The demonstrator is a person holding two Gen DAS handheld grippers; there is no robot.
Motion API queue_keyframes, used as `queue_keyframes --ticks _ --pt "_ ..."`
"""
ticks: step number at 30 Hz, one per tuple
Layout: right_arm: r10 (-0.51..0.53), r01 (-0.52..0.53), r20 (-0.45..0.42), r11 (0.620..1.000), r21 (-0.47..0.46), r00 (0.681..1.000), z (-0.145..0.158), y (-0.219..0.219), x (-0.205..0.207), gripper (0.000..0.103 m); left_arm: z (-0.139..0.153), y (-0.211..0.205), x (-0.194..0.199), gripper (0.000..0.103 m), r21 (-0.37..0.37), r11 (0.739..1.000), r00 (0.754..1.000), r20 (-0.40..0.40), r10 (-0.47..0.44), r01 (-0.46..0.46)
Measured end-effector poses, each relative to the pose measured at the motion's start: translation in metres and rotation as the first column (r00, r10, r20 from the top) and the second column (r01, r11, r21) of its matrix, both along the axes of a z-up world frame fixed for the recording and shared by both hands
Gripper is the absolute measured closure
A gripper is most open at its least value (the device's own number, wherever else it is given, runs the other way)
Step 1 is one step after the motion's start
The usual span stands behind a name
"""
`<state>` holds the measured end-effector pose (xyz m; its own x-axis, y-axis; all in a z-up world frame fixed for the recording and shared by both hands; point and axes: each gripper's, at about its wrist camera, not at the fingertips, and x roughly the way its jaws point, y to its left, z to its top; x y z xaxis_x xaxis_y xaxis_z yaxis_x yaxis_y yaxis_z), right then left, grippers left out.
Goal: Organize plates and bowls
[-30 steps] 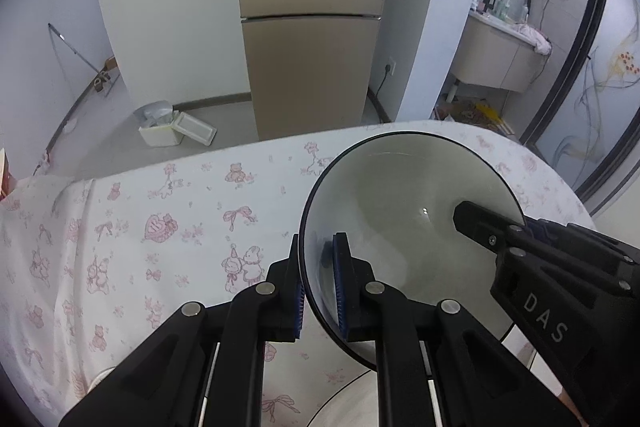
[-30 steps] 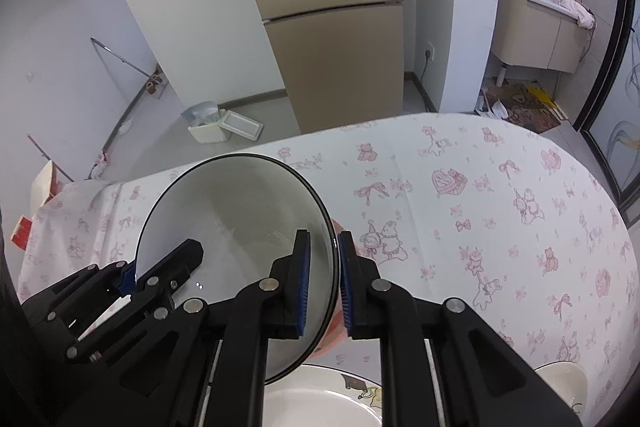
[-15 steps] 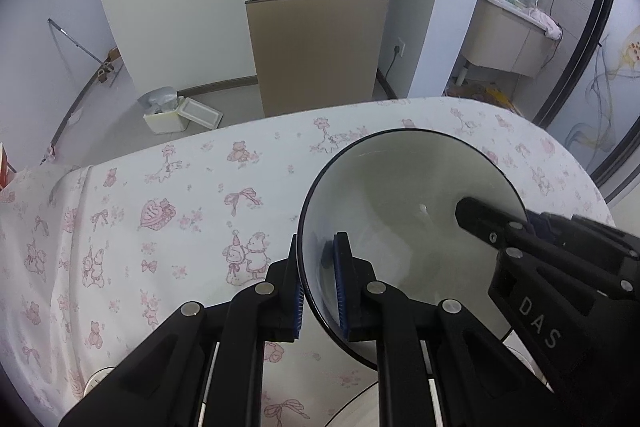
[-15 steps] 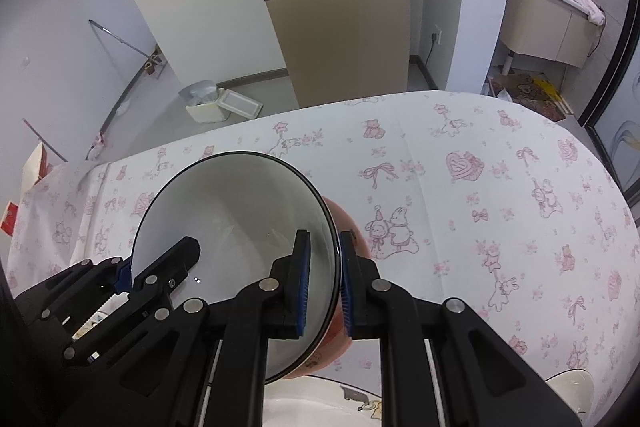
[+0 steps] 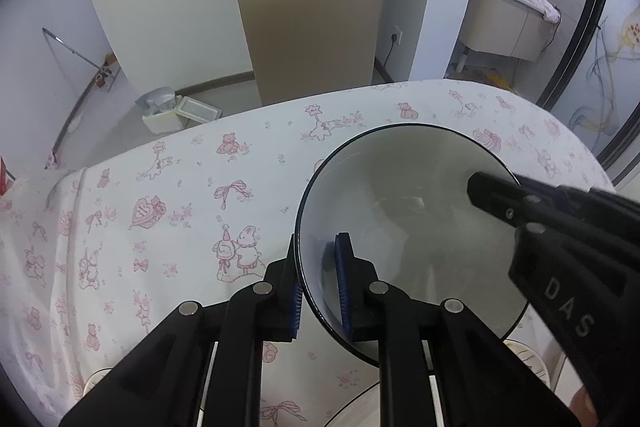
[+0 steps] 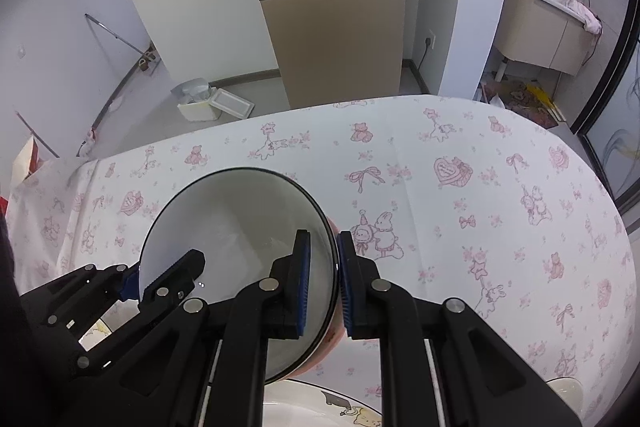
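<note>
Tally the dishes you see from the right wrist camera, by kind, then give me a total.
Black-rimmed bowl, white inside: 1
White plate with cartoon print, partly seen below the bowl: 1
Small white round dish at the picture's edge, kind unclear: 1
Total: 3

**Readable text: one marking**

"DAS" in pale grey capitals, on the black plastic body of the right gripper (image 5: pixel 560 291), seen from the left wrist view, right of the left tongs and across the bowl from them. Letters run slantwise. Tablecloth prints and plate drawings carry no legible words.
</note>
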<state>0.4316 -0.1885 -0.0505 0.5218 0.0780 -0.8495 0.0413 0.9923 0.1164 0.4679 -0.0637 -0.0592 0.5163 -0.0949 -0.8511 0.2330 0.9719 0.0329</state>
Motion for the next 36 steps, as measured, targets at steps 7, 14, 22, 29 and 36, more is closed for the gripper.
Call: queue_keyframes --ticks 7,14,22,29,36 --pt "0.002 -0.002 0.011 1.000 -0.021 1.000 0.002 -0.001 -0.001 0.090 0.000 0.001 0.001 0.087 0.002 1.000 1.000 0.004 -0.003 0.003" --pt "0.003 -0.003 0.010 1.000 -0.023 1.000 0.003 -0.001 -0.001 0.090 0.000 0.001 0.000 0.087 0.011 1.000 1.000 0.008 -0.004 0.004" --pt "0.010 -0.010 -0.008 0.996 0.088 1.000 -0.002 -0.018 0.002 0.094 0.000 0.001 0.000 0.087 0.000 1.000 1.000 0.003 -0.005 0.005" --pt "0.026 -0.023 -0.019 0.984 0.179 0.999 -0.007 -0.029 0.004 0.093 0.003 -0.001 -0.003 0.089 0.006 1.000 1.000 0.012 -0.005 0.005" --pt "0.037 -0.031 -0.031 0.984 0.175 0.999 -0.009 -0.029 0.005 0.093 0.018 0.002 -0.008 0.090 -0.015 1.000 0.999 0.044 -0.017 0.017"
